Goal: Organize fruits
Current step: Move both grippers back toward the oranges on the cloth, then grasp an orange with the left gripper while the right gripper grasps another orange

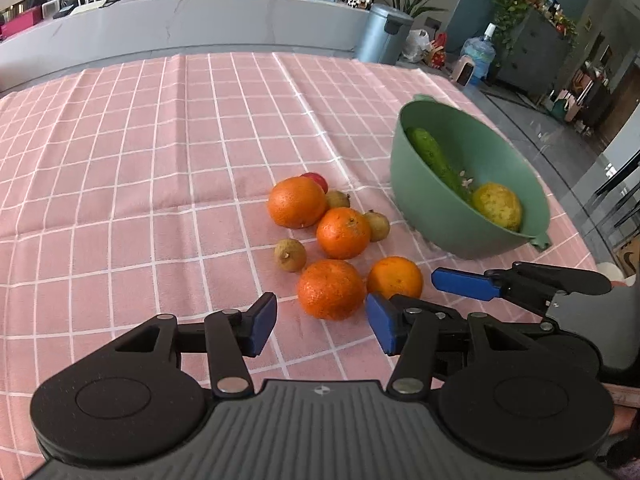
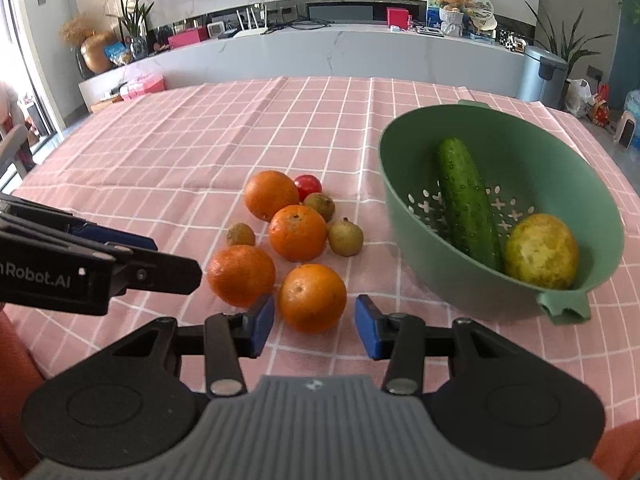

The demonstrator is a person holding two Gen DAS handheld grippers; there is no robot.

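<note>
Both claws hang apart and empty over the pink checked table (image 2: 192, 136), the right claw (image 2: 315, 326) bracketing the nearest orange (image 2: 312, 298) and the left claw (image 1: 321, 328) its neighbour (image 1: 331, 289), seemingly to lift them into the green colander (image 2: 404, 208) holding a cucumber (image 2: 468, 204).

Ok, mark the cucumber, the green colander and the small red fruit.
cucumber (image 2: 466, 196), right wrist view, middle of its bumpy skin.
green colander (image 2: 404, 208), right wrist view, its left outer wall.
small red fruit (image 2: 309, 186), right wrist view, its visible top.
</note>
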